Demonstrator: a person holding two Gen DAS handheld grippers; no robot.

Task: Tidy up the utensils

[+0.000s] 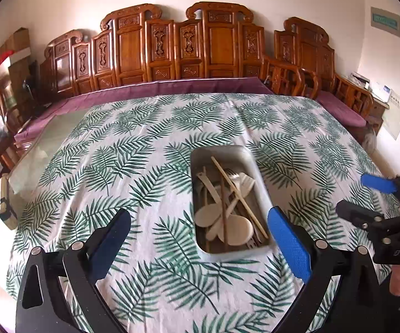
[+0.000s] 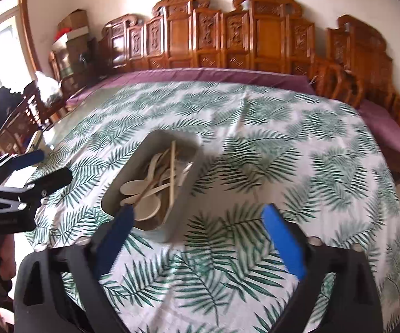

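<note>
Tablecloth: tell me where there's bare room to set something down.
The tablecloth is bare between the tray and the purple cushion, left of the tray toward the uncovered glass corner, and right of it. Crowded: inside the tray, piled with spoons and chopsticks.

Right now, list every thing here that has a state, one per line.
left tongs: open, nothing between the pads, above the tablecloth.
right tongs: open, holding nothing.
tray: upright on the tablecloth, holding a loose pile of utensils.
spoons: lying jumbled in the tray.
chopsticks: lying slantwise across the pile.
tablecloth: spread over the table, slightly creased.
</note>
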